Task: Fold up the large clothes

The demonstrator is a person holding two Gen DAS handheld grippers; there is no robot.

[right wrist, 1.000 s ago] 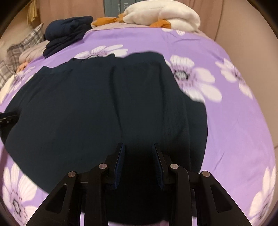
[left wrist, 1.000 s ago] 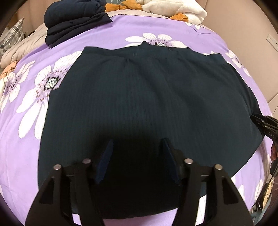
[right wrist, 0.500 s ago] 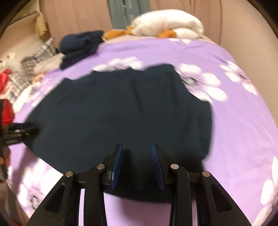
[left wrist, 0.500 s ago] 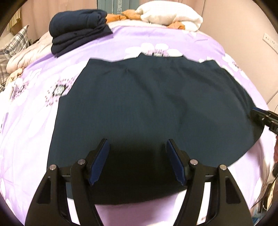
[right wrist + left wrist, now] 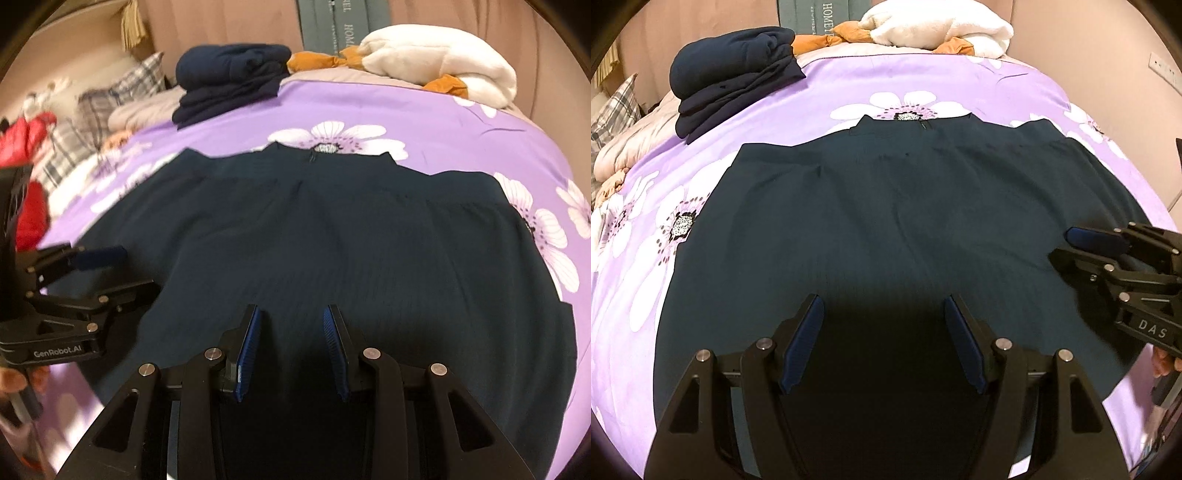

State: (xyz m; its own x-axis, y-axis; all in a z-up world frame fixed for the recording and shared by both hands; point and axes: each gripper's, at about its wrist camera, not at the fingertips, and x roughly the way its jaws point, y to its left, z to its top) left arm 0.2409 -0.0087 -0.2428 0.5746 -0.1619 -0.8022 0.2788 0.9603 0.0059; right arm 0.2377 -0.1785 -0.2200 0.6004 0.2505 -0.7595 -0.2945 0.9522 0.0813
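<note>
Both grippers are being drawn back toward the near hem of the dark garment (image 5: pixel 886 229), so that more of the neckline and far edge is being shown than a second ago, and the two tools are being brought closer together over the cloth. Nothing is being held: the left gripper (image 5: pixel 882 339) is being carried with its jaws opening wide and only flat fabric below the gap, while the right gripper (image 5: pixel 291 350) is being kept at a narrower, part-open setting with no cloth pinched between its pads. Such a hover above the hem is probably being used to line up a grasp on the near edge for a first fold. The garment is being left spread flat on the purple floral bedspread (image 5: pixel 849 85), its neckline pointed away from the grippers toward the white pillow (image 5: pixel 934 26) and its hem nearest them; its long axis appears to be running crosswise, parallel to that pillow edge of the bed, with the sleeves seemingly tucked in, though this cannot be told for certain. Beyond the garment's far left corner a folded navy stack (image 5: pixel 731 77) is being kept, presumably as finished work, with plaid bedding (image 5: pixel 122 88) beside it.
</note>
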